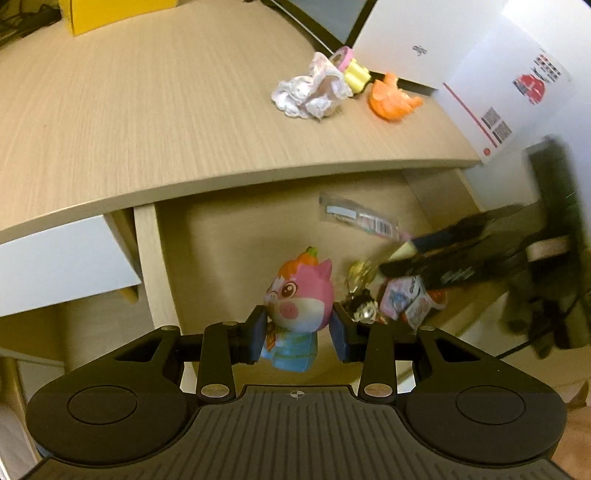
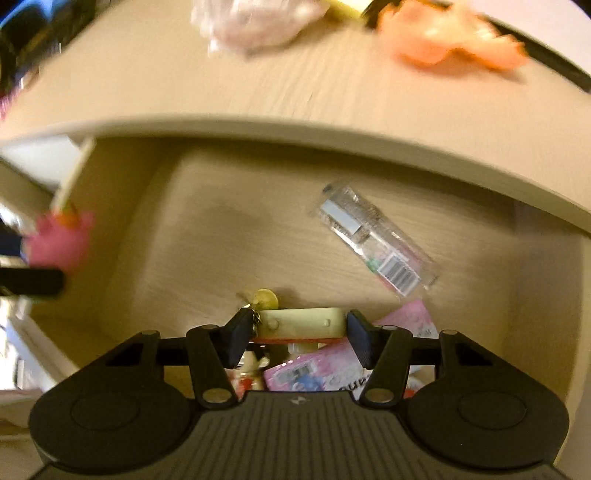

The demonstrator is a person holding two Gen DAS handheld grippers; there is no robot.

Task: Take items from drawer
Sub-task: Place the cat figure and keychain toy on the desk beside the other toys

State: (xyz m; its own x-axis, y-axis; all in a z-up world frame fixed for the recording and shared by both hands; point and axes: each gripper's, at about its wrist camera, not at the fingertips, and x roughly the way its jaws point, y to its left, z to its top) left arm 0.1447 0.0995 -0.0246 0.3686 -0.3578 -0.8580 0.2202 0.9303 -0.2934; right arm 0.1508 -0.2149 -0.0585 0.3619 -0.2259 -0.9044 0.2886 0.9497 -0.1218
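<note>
Spanning the upper half of both views, a pale wood-grain desk [image 1: 147,110] overhangs an open drawer [image 1: 229,236] of the same wood. At the desk's far edge stand a white box [image 1: 417,40], a printed carton [image 1: 509,92] and a yellow box [image 1: 110,14]. On the desktop lie a crumpled cloth [image 1: 310,92], a yellow-and-pink toy [image 1: 351,70] and an orange toy [image 1: 391,98], close together. On the drawer floor a clear packet [image 2: 373,240] lies apart from a cluster near the front: pink packets [image 2: 317,369], a gold charm [image 2: 266,298] and a small figure [image 1: 360,308]. The left gripper [image 1: 299,328] is clamped on a pink pig toy [image 1: 299,295], held above the drawer. The right gripper [image 2: 295,336] points down into the drawer, its jaws bracketing a cream bar [image 2: 301,322]; whether the pads press it cannot be told.
</note>
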